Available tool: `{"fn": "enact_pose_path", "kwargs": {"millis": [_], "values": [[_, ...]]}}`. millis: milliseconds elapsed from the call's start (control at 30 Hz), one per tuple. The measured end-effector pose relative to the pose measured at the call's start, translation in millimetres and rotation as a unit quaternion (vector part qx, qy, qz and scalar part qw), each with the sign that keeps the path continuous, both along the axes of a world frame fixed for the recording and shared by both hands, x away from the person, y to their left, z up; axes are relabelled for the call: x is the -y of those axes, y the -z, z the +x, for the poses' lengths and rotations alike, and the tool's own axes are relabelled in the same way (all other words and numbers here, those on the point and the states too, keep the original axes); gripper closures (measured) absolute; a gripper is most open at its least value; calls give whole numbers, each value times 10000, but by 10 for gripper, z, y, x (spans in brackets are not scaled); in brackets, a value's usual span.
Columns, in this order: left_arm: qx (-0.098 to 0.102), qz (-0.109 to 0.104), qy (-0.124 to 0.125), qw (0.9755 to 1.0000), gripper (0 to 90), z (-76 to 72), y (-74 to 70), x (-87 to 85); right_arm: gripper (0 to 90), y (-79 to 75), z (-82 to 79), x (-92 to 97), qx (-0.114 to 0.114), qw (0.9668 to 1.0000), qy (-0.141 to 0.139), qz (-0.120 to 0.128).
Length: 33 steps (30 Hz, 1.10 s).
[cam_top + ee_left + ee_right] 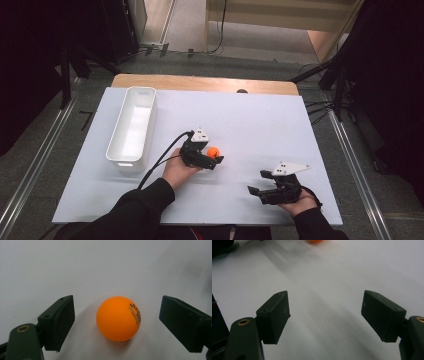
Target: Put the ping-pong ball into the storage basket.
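An orange ball [214, 150] with dark print lies on the white board [250, 125], near the middle. My left gripper [211, 156] is open and straddles it. In the left gripper view the ball [117, 318] sits between the two black pads [58, 322], with a gap on each side. My right gripper [257, 182] is open near the board's front right, apart from the ball. Its jaws [325, 307] have only bare board between them, and the ball [314, 241] peeks in at the top edge.
A long white bin [131, 127] stands lengthwise on the board's left side, to the left of my left hand. A black cable [160, 160] trails from the left gripper toward the front. The wooden table edge [200, 82] runs behind the board.
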<state>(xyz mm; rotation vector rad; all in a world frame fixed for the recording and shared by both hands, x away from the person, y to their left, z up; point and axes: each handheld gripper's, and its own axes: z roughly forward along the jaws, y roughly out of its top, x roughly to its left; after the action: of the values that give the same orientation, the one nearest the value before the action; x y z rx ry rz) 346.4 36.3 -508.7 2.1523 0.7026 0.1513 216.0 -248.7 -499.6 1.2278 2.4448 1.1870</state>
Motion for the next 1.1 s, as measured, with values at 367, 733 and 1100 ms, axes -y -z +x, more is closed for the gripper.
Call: {"fn": "enact_pose_path", "kwargs": {"millis": [367,733,1100], "values": [[1,230,39,9997,135,-6,47,29,215,-1,1,0,-9,10000,4,-2],[231,646,18,9976,148,-47,64,100,215,-1,0,0,5,10000,-5,-4],[282,657,-33,9974,212,-56,59,95,215,-3,-1,-1,6,10000,-3,5]]}}
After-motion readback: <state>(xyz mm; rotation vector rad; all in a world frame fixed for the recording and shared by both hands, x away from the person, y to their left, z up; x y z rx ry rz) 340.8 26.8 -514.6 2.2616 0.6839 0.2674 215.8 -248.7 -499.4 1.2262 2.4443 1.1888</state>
